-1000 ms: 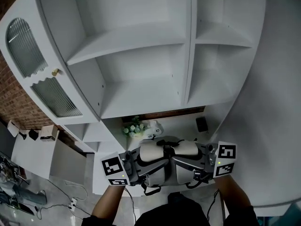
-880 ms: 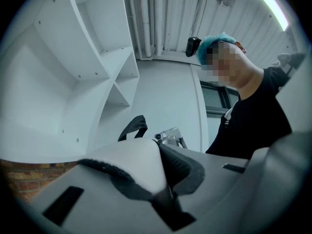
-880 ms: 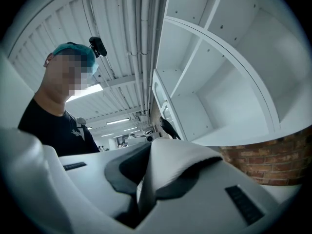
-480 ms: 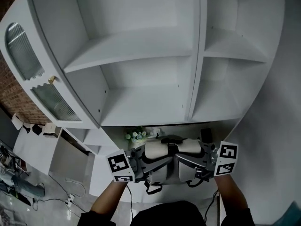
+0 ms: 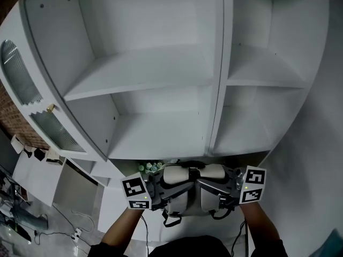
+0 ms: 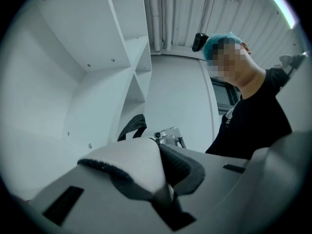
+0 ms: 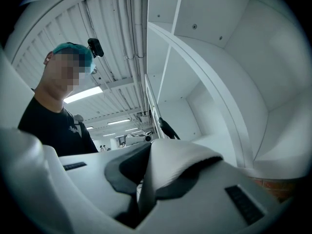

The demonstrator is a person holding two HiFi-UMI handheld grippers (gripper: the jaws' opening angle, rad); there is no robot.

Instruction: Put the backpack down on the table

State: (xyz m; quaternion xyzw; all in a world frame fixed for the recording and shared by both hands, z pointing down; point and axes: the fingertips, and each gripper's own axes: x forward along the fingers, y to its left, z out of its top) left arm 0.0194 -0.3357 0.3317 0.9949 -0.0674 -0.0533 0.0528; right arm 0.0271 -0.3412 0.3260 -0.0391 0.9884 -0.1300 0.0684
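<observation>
A big white shelf (image 5: 161, 90) fills the room ahead. Just below its bottom edge, the white and grey backpack (image 5: 187, 189) hangs in the air between the two grippers. The left gripper (image 5: 161, 190) pinches one padded strap (image 6: 131, 160) tight. The right gripper (image 5: 224, 189) pinches the other strap (image 7: 178, 162) tight.

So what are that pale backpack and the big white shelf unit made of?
The backpack looks like soft padded fabric, off-white and matte, with dark mesh lining: its strap bends and shows a knitted edge. The shelf unit looks like white painted or laminated board, smooth and matte, with small fixing holes. Its door pane seems ribbed glass.
</observation>
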